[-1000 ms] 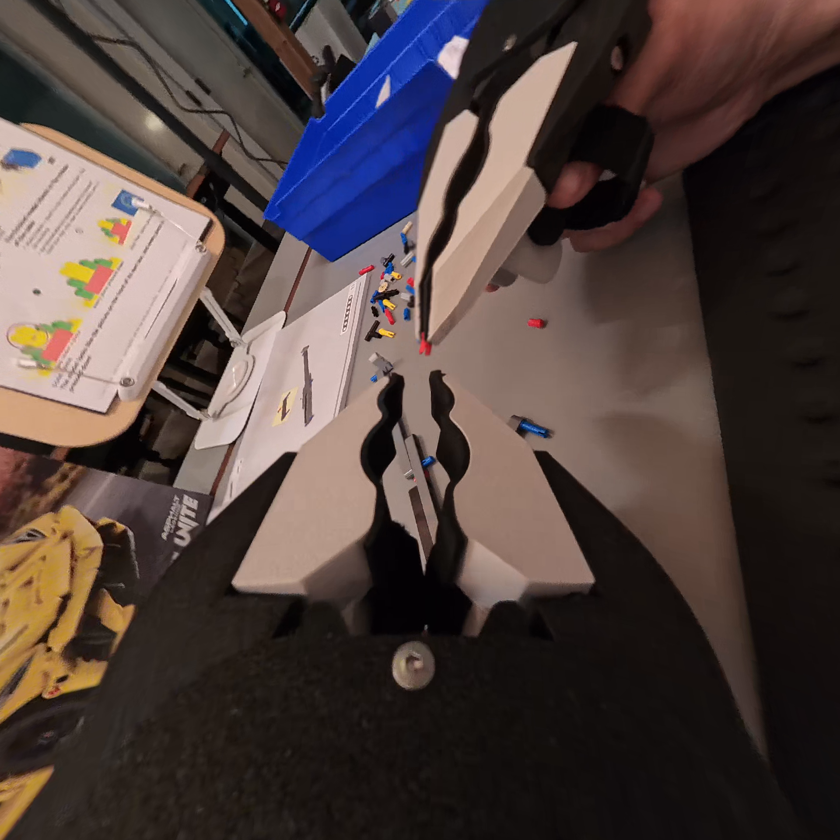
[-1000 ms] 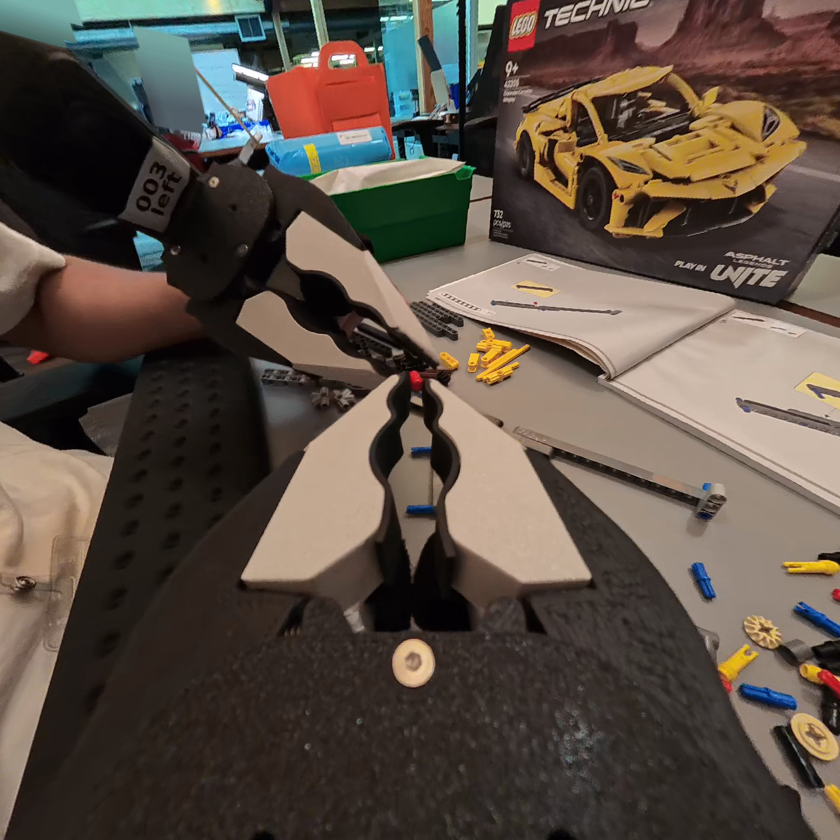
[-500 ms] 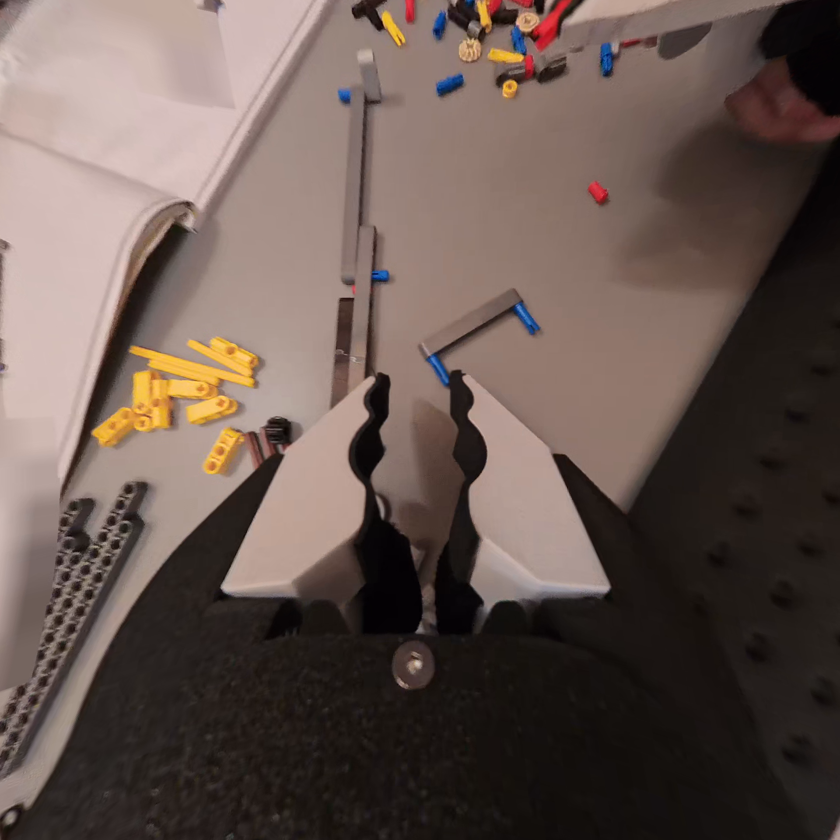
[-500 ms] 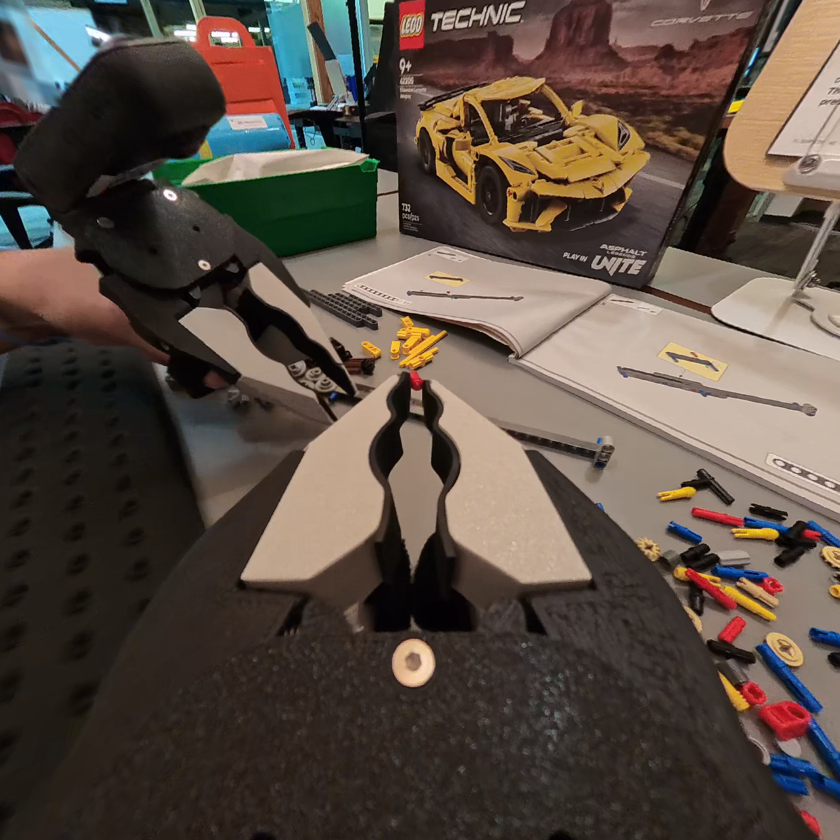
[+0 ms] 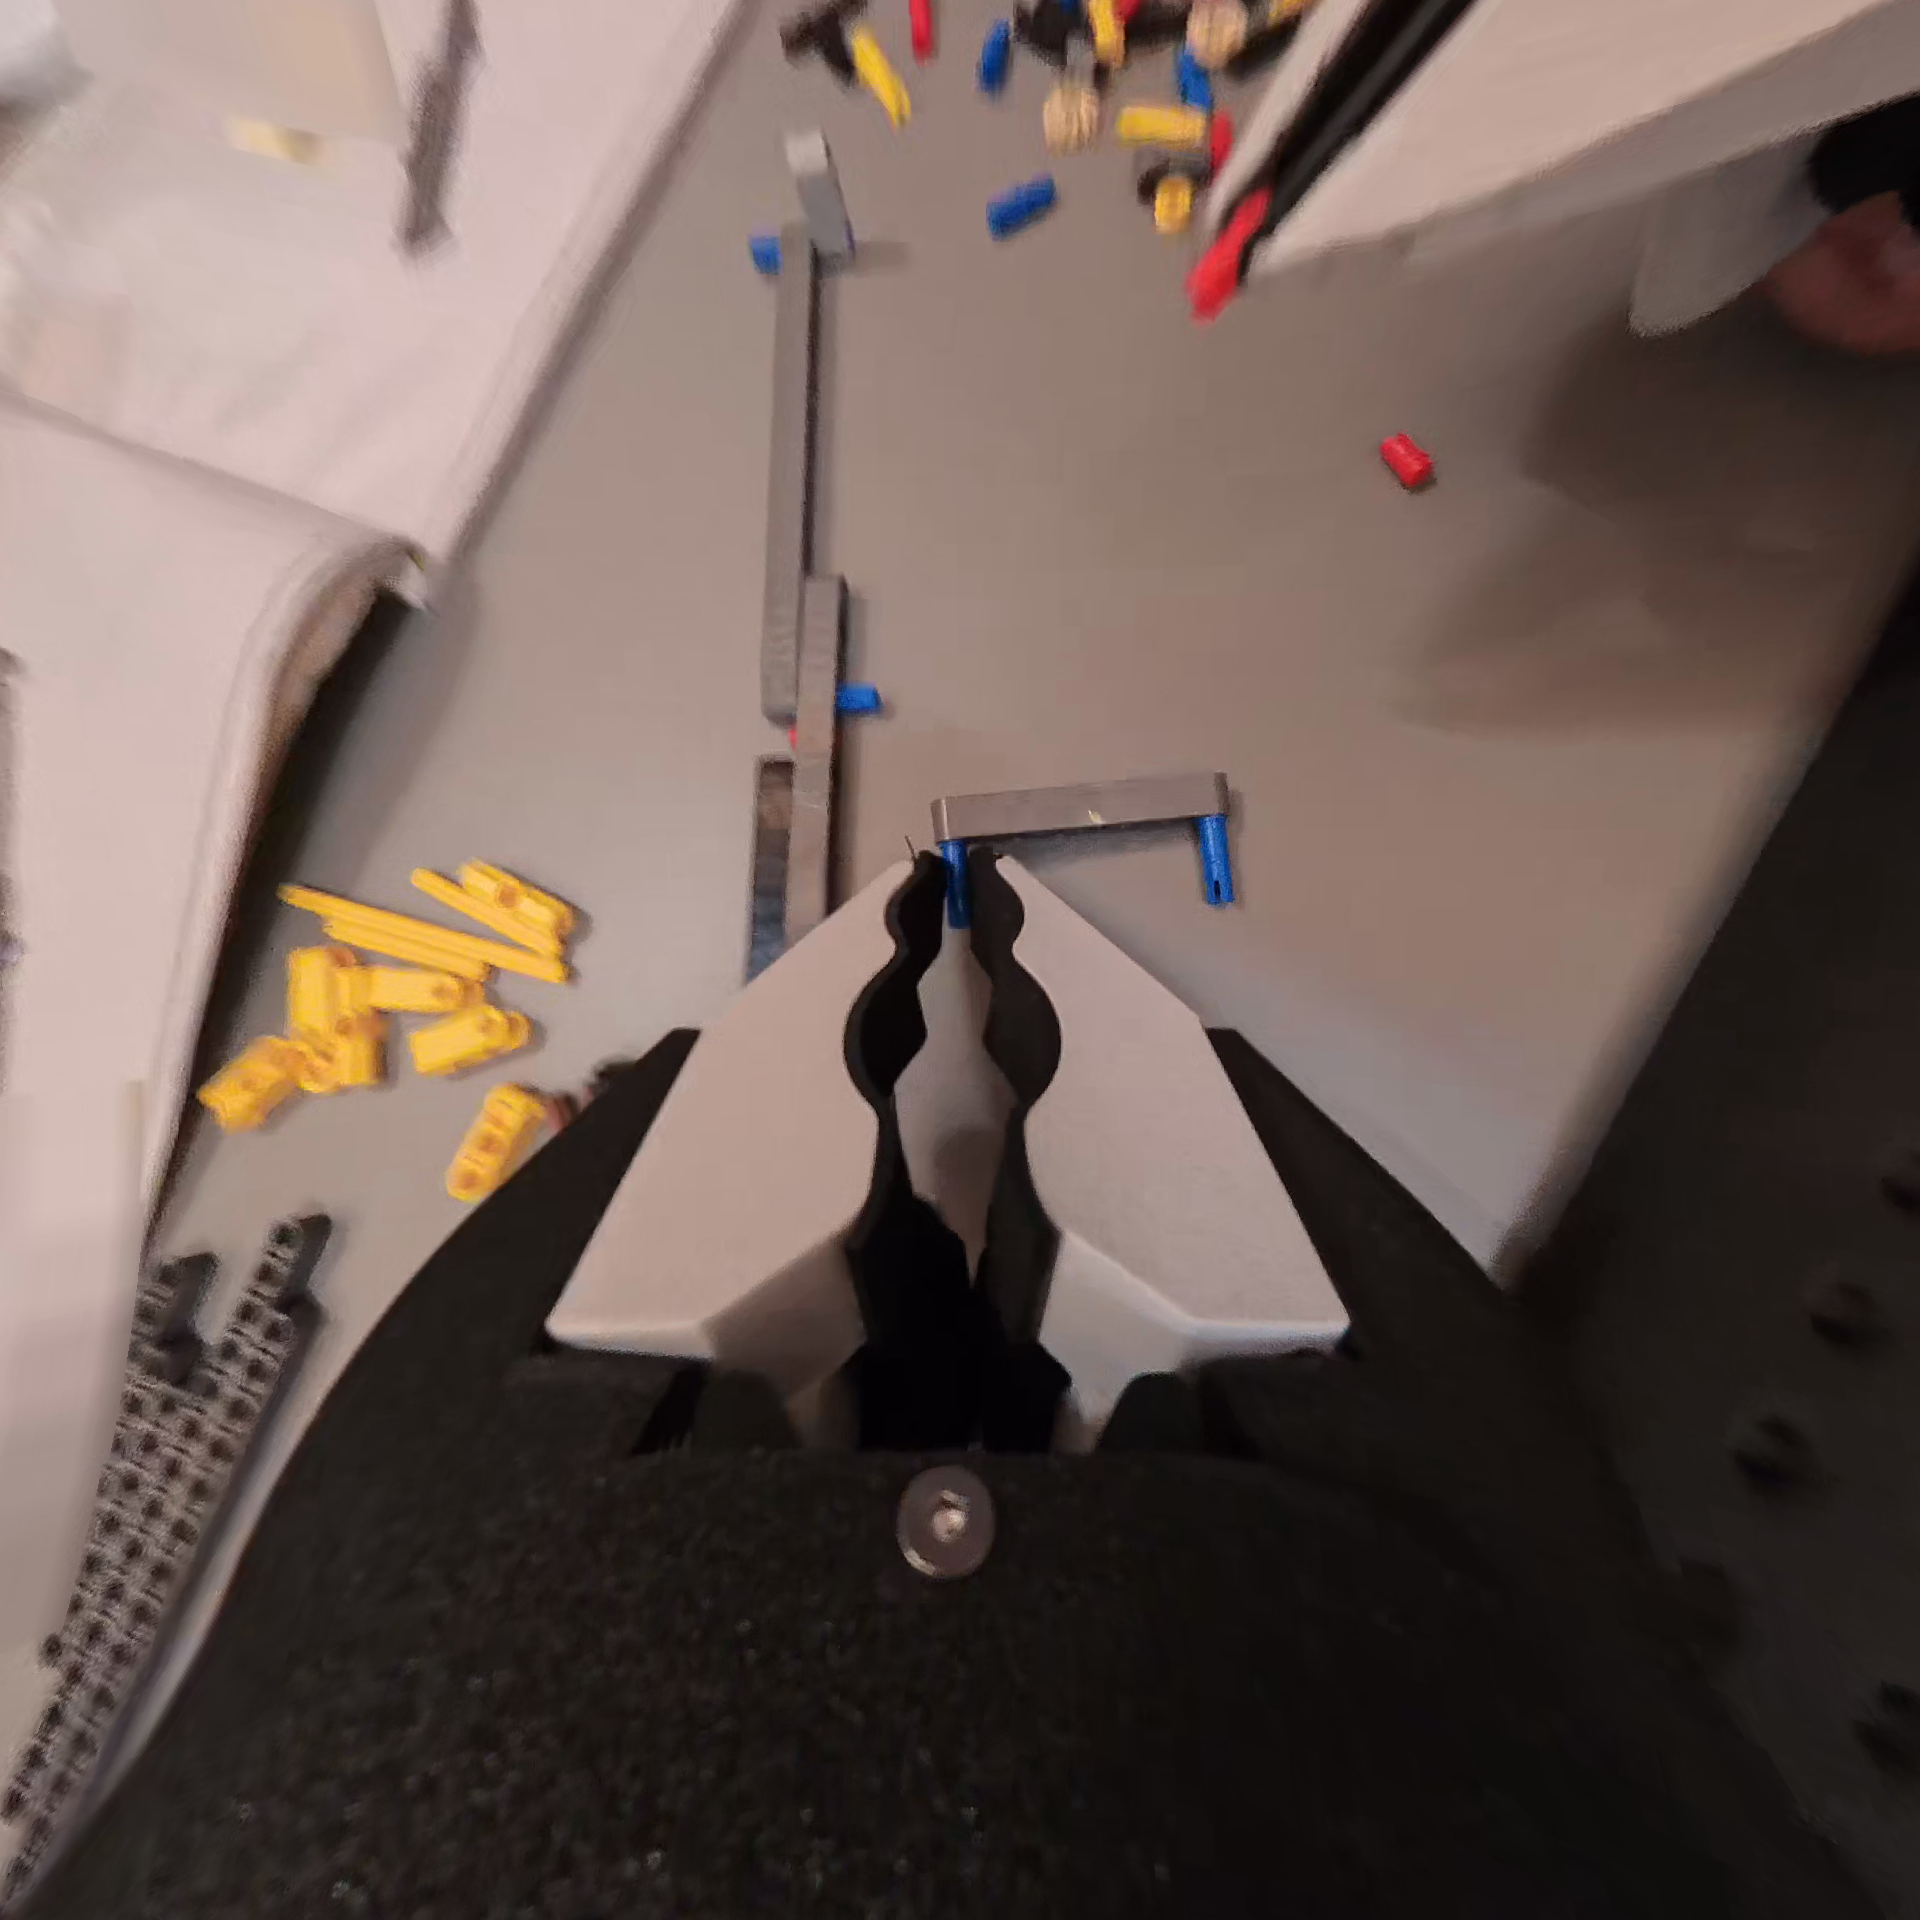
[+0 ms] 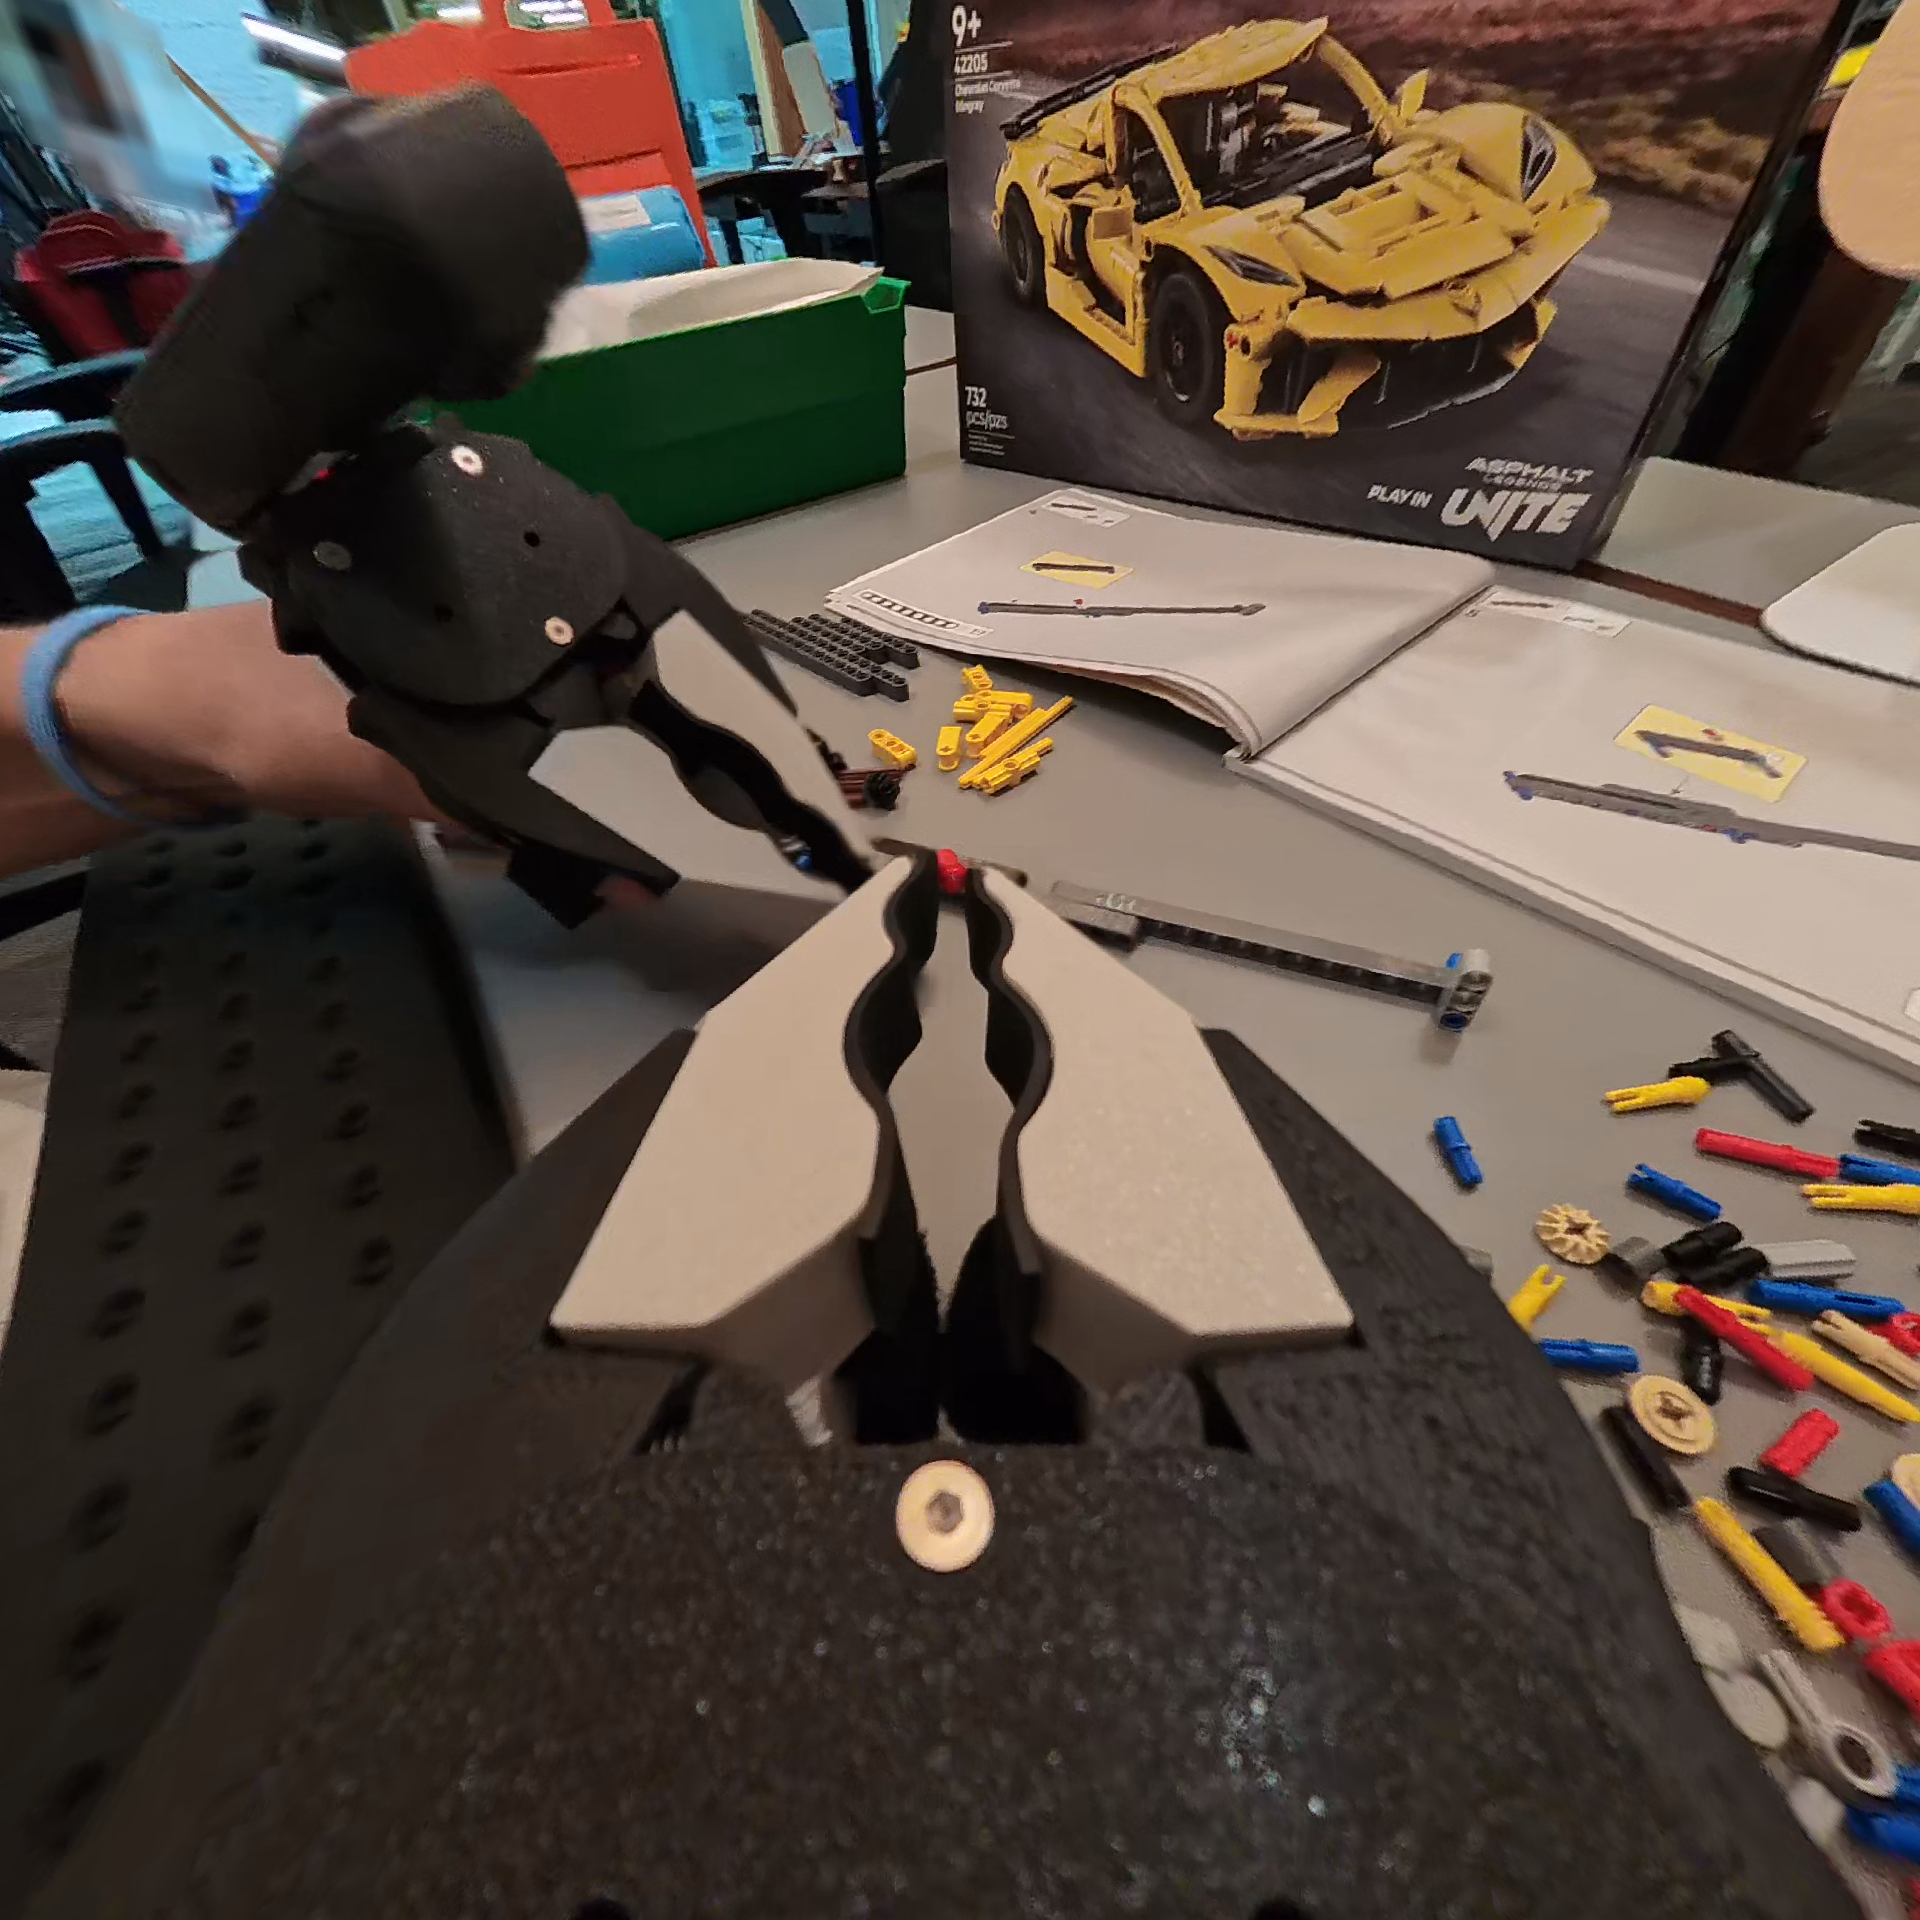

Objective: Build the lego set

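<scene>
In the left wrist view, a short grey beam (image 5: 1081,810) lies on the grey table with a blue pin at each end. My left gripper (image 5: 956,881) is shut on the beam's near-left blue pin (image 5: 956,894). It also shows in the right wrist view (image 6: 821,852), low over the table. My right gripper (image 6: 945,873) is shut on a small red pin (image 6: 948,868) and held above the table. The right gripper also shows at the top right of the left wrist view (image 5: 1226,249). A long grey beam assembly (image 5: 790,468) (image 6: 1278,951) lies just beyond both grippers.
Yellow parts (image 5: 416,997) (image 6: 987,727) and black beams (image 5: 177,1382) (image 6: 842,644) lie near an open instruction booklet (image 6: 1195,623). A pile of loose pins (image 6: 1766,1299) lies at right. A set box (image 6: 1351,260) and a green bin (image 6: 707,405) stand behind. A black mat (image 6: 208,1143) lies at the table's near edge. Spacing between my two grippers at the tips: around 9 cm.
My left gripper tipped down to the table, reached the short grey beam and closed on its blue pin. My right gripper kept hold of the red pin.
</scene>
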Demonstrator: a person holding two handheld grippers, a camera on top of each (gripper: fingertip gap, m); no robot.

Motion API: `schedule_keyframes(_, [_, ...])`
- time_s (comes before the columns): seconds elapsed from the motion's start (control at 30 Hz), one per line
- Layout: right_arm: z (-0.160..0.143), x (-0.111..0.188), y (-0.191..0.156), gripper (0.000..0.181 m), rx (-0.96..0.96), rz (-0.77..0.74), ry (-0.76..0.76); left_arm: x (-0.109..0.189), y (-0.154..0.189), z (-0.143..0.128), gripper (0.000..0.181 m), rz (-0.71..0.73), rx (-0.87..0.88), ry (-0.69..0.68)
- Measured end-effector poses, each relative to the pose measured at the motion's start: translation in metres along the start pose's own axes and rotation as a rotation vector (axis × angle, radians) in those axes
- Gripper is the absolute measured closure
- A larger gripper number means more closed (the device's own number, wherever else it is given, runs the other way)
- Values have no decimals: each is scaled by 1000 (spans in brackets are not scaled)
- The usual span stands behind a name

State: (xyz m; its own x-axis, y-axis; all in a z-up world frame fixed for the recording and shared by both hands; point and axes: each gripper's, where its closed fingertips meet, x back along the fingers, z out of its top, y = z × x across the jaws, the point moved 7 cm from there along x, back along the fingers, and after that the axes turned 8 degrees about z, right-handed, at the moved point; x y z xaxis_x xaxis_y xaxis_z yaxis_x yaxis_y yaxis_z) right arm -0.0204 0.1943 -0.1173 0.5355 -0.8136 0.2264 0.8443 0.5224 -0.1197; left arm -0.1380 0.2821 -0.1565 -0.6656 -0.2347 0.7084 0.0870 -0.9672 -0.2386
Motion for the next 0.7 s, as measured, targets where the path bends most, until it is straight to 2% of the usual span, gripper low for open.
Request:
schedule_keyframes(0.13, [1,0,-3,177,-71,79,7,24,-1,21,178,43,-193,335])
schedule_keyframes(0.2, [5,1,-7,177,-88,131,41,36,2,29,178,66,-282,453])
schedule_keyframes(0.27, [8,3,-10,177,-100,170,68,40,-1,34,179,120,-334,497])
schedule_keyframes(0.43, [7,2,-9,177,-98,151,51,42,1,40,178,94,-371,609])
schedule_keyframes(0.7, [6,2,-9,177,-76,135,45,37,5,35,178,31,-294,625])
